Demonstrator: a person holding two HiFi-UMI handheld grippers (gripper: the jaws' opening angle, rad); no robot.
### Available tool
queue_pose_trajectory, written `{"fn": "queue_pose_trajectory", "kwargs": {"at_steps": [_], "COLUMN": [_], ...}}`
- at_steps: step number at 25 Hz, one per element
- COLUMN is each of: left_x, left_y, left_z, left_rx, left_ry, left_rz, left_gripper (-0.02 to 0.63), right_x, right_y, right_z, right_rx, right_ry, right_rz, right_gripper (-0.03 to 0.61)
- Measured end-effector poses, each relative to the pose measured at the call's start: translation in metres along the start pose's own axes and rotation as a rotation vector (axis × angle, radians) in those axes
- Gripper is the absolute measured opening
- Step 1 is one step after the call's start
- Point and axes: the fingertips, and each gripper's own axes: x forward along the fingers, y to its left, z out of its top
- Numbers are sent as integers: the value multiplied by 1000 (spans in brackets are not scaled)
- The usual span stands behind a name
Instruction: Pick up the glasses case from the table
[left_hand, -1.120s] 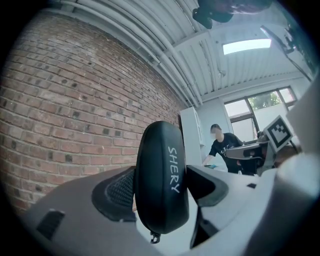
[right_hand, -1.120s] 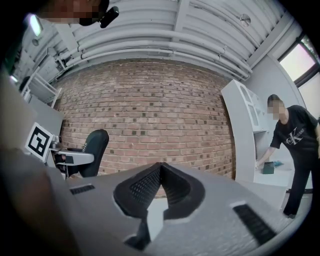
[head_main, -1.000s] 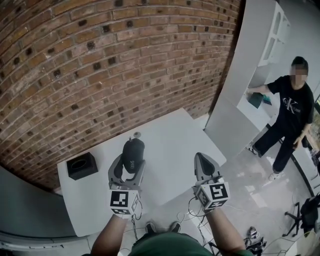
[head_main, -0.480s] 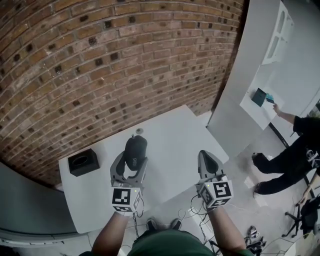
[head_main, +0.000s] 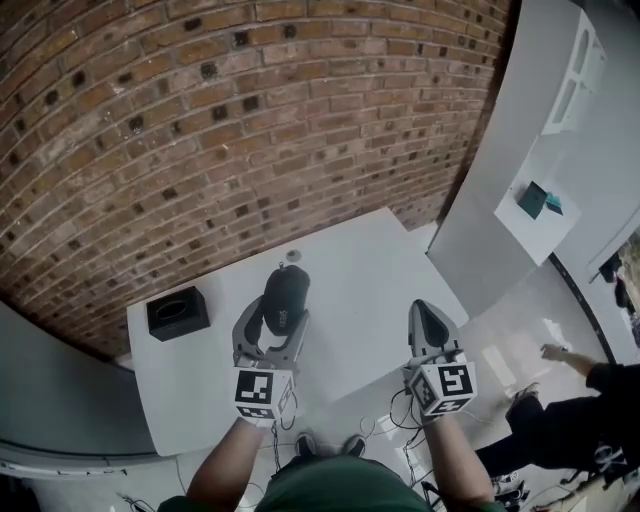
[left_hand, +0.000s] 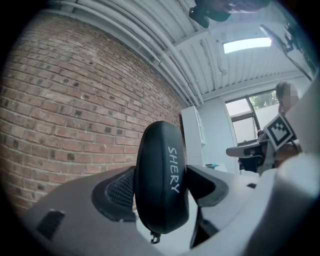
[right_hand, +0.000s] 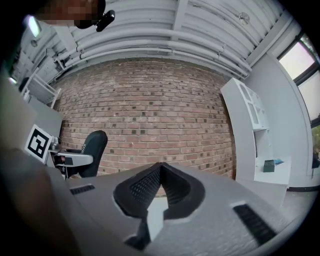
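Observation:
A black oval glasses case with white lettering is held above the white table. My left gripper is shut on it, one pad on each broad side. In the left gripper view the case stands on edge between the dark pads, its zipper pull hanging below. My right gripper is level beside it, over the table's near right part. Its jaws meet tip to tip with nothing in them. From the right gripper view the case shows at the left.
A black open-topped box sits at the table's left end, and a small round grey object lies just beyond the case. A brick wall runs behind. White shelving stands at right, and a person is on the floor at lower right.
Both grippers stay where they were, the case still gripped. The person in the background has moved from beside the shelving down to the lower right edge.

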Motion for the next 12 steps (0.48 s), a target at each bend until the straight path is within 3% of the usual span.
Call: {"fn": "queue_pose_trajectory", "kwargs": {"at_steps": [12], "left_x": [-9], "left_y": [8], "left_z": [-8], "left_rx": [7], "left_ry": [11], "left_rz": [-1], "left_gripper": [307], "right_x": [-4], "right_y": [13], "right_z": [-1], "right_rx": [-13], "right_ry": [12], "right_rz": [-4], "right_gripper": [2]}}
